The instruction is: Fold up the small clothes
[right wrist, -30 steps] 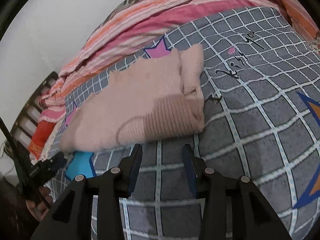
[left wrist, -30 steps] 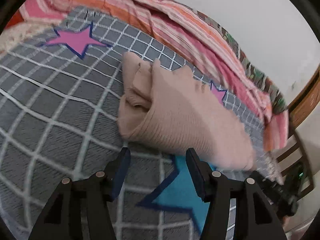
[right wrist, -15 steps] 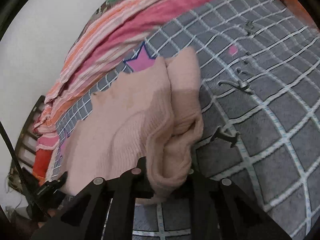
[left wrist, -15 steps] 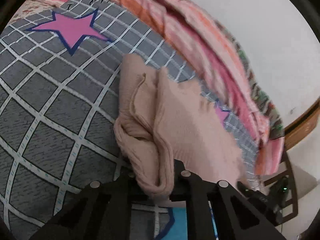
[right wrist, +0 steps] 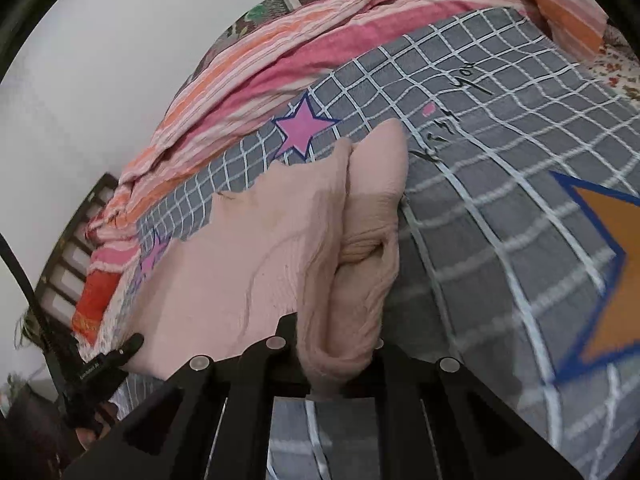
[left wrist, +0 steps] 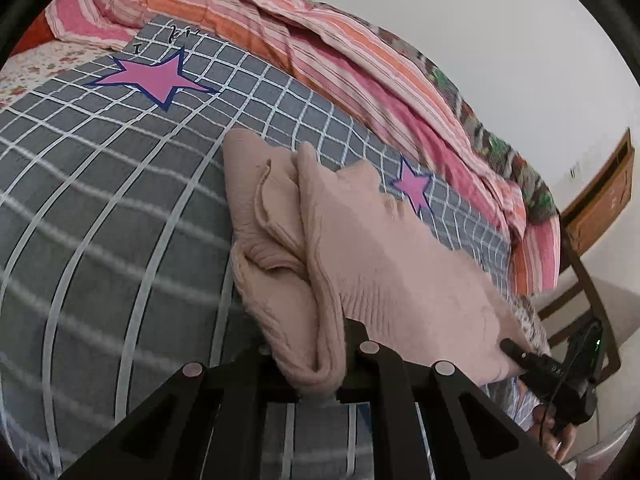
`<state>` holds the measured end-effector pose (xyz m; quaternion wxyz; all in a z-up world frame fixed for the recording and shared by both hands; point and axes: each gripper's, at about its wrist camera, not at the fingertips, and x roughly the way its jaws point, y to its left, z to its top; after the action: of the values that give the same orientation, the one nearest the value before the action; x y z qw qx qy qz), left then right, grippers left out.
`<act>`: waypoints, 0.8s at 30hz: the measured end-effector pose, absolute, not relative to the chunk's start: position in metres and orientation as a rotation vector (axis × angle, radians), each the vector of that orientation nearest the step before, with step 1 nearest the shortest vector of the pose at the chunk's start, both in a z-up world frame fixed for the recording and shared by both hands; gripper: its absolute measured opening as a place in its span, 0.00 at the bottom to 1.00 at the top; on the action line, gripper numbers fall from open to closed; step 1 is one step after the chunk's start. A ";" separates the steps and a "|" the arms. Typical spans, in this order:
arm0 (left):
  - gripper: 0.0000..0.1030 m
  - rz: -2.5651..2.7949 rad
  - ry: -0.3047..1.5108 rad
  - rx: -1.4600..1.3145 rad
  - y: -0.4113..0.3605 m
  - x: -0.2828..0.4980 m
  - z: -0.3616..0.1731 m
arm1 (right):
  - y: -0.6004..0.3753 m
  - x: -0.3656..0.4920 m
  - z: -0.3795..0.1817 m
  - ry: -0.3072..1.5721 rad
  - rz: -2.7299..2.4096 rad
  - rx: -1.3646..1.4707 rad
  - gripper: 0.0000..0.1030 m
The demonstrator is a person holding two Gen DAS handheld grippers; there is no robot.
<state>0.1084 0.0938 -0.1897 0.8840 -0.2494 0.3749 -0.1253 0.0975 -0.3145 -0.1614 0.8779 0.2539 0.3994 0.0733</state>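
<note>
Pink knit garment, earlier untouched, now seems clamped by both hand-held grippers.

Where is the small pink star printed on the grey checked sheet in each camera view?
Left wrist view: small pink star, right of centre, just beyond the beige garment.
Right wrist view: same star, upper centre, beyond the garment's far edge.
Shared landmark: the striped pink-orange quilt behind it.
</note>
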 end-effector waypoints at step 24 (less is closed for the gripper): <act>0.44 -0.161 0.731 -0.213 0.073 0.199 -0.135 | -0.295 0.160 -0.126 0.779 0.020 0.133 0.26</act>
<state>0.1989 0.0734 -0.1346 0.9252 -0.1037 0.3565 -0.0785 0.1596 -0.2955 -0.1259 0.9228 0.0646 0.3796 0.0099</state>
